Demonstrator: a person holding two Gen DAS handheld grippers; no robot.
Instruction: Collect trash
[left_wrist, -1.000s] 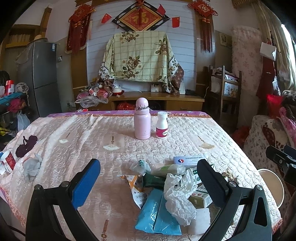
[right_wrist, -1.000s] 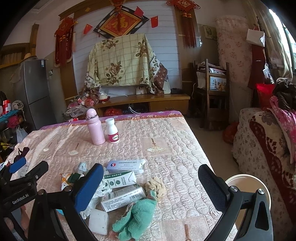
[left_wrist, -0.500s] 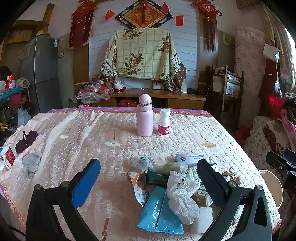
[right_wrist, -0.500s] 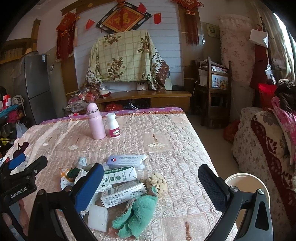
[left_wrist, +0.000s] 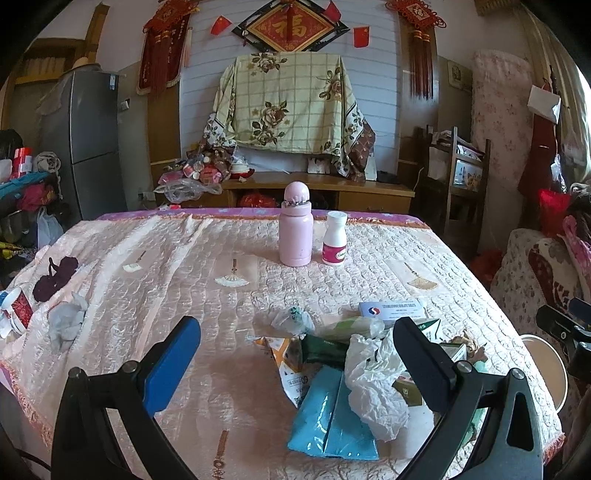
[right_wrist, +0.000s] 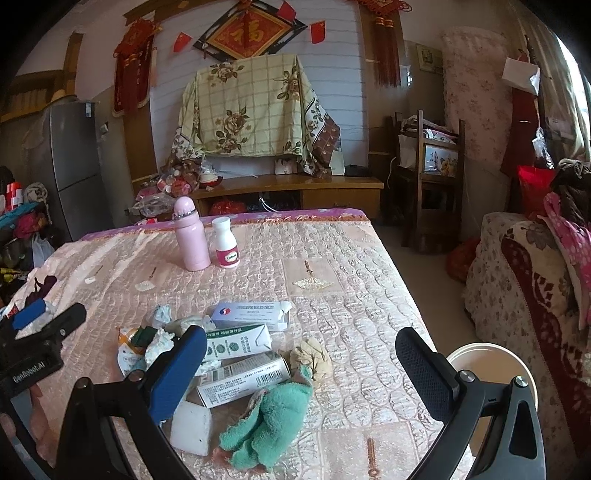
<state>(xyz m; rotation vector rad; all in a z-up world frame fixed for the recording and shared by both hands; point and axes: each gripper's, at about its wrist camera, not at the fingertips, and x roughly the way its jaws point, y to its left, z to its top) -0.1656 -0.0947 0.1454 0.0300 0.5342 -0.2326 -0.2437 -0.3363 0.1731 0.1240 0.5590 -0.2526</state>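
A heap of trash lies at the near right of the table: a blue packet (left_wrist: 334, 417), crumpled white paper (left_wrist: 373, 380), an orange-white wrapper (left_wrist: 284, 354), a dark green wrapper (left_wrist: 325, 349), a clear crumpled wrapper (left_wrist: 293, 319), medicine boxes (right_wrist: 251, 310) (right_wrist: 236, 341) (right_wrist: 243, 378), a green rag (right_wrist: 273, 421), a beige wad (right_wrist: 310, 356) and a white pad (right_wrist: 192, 430). My left gripper (left_wrist: 295, 362) is open and empty above the heap's left side. My right gripper (right_wrist: 301, 365) is open and empty above the boxes and rag.
A pink bottle (left_wrist: 295, 230) and a white pill bottle (left_wrist: 334, 238) stand mid-table. A grey wad (left_wrist: 66, 323) and a red-white cup (left_wrist: 16, 306) lie at the left edge. A white bin (right_wrist: 491, 369) stands on the floor right of the table, by a sofa (right_wrist: 535, 288).
Both grippers have drifted slightly, so the view has shifted a little over the trash heap. Both stay open and empty. Nothing on the table has moved.
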